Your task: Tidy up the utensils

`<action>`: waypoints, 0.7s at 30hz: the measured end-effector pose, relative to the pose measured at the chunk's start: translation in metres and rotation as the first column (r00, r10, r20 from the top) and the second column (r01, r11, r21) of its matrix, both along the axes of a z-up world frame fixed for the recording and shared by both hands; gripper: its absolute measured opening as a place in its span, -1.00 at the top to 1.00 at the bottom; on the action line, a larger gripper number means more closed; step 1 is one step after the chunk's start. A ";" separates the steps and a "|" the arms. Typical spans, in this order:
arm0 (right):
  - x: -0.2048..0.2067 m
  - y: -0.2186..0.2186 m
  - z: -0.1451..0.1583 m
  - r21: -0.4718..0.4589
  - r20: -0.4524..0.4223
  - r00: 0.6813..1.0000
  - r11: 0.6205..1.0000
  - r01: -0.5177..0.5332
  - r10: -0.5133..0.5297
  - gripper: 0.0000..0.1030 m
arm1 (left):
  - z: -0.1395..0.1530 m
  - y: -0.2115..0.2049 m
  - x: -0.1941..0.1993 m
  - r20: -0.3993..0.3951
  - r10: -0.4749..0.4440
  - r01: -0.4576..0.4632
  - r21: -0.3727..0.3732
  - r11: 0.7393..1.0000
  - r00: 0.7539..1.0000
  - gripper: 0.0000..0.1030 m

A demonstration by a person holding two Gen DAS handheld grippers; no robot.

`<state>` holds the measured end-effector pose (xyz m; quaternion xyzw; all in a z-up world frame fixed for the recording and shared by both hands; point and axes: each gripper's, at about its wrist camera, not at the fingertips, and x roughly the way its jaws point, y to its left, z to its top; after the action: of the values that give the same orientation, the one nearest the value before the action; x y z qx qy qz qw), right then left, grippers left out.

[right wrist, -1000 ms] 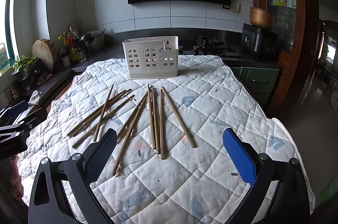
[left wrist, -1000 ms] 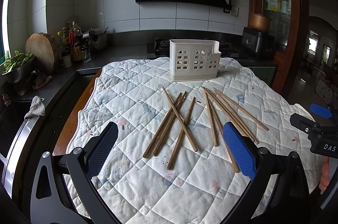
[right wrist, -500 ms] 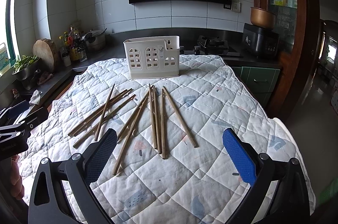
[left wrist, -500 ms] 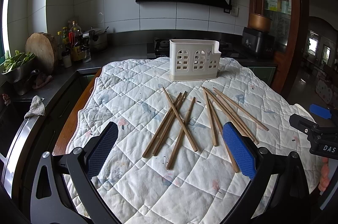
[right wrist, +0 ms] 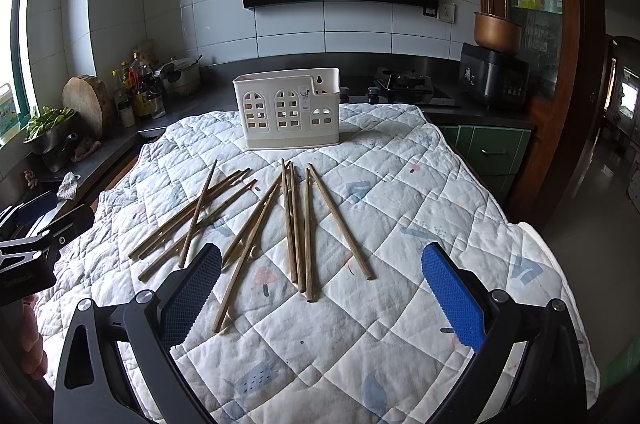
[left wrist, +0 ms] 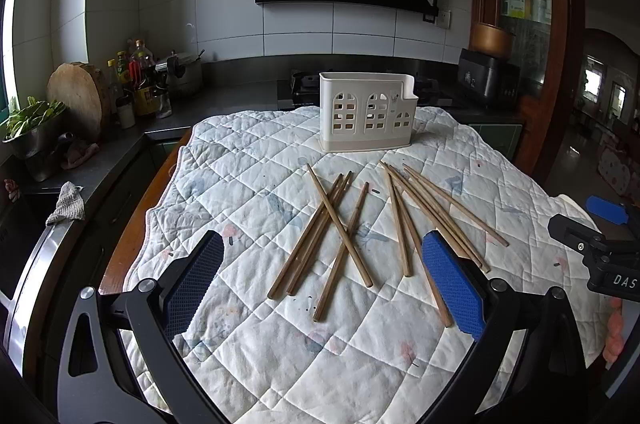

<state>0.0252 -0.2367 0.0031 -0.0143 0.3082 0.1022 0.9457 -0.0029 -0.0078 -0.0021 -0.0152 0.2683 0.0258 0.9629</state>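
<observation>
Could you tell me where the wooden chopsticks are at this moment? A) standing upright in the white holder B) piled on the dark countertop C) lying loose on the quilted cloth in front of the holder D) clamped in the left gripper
C: the chopsticks lie scattered flat on the quilted cloth, apart from the white holder behind them, and both the left gripper and the right gripper are open and hold nothing.
</observation>
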 end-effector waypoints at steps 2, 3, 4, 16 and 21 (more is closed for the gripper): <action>0.002 0.000 -0.002 -0.003 -0.005 1.000 1.000 0.000 0.000 -0.89 | -0.001 0.000 0.002 -0.009 0.001 -0.001 -0.004 1.000 1.000 -0.91; 0.004 -0.001 -0.004 -0.001 -0.009 1.000 1.000 -0.003 0.003 -0.89 | -0.001 0.001 0.004 -0.014 0.001 -0.001 -0.008 1.000 1.000 -0.91; 0.005 0.000 -0.005 0.000 -0.012 1.000 1.000 -0.004 0.004 -0.89 | -0.002 0.001 0.006 -0.021 0.003 -0.003 -0.011 1.000 1.000 -0.91; 0.020 -0.001 -0.016 -0.016 -0.036 0.999 1.000 -0.017 0.016 -0.89 | -0.013 0.005 0.029 -0.091 0.018 -0.022 -0.039 0.999 0.996 -0.91; 0.028 -0.003 -0.020 -0.015 -0.043 0.999 1.000 -0.021 0.021 -0.89 | -0.018 0.004 0.039 -0.109 0.019 -0.023 -0.034 0.999 0.994 -0.91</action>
<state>0.0527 -0.2393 -0.0167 -0.0228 0.3288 0.1099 0.9377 0.0357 -0.0035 -0.0203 -0.0333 0.3207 0.0321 0.9460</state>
